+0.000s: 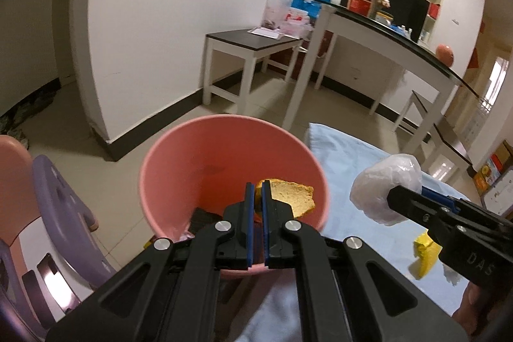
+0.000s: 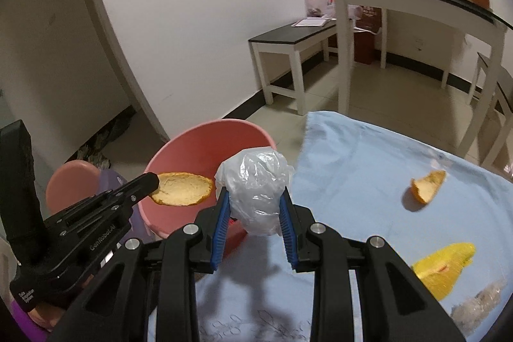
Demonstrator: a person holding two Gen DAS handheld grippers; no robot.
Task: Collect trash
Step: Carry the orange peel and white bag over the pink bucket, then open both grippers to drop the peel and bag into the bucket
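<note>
The left tongs [image 1: 258, 191], shut tight on a piece of orange peel [image 1: 293, 197], hold it over the open mouth of a pink bin [image 1: 179, 162] that stands on the floor just beyond the counter's blue cloth [image 2: 352, 156]. Beside them to the right, the right tongs [image 2: 255, 204] are partly closed on a crumpled ball of clear plastic [image 2: 256, 185], their blue pads pressing its sides above the cloth's edge. Right of these tongs, another curl of peel [image 2: 428, 189] and a yellow scrap [image 2: 445, 265] lie on the cloth.
</note>
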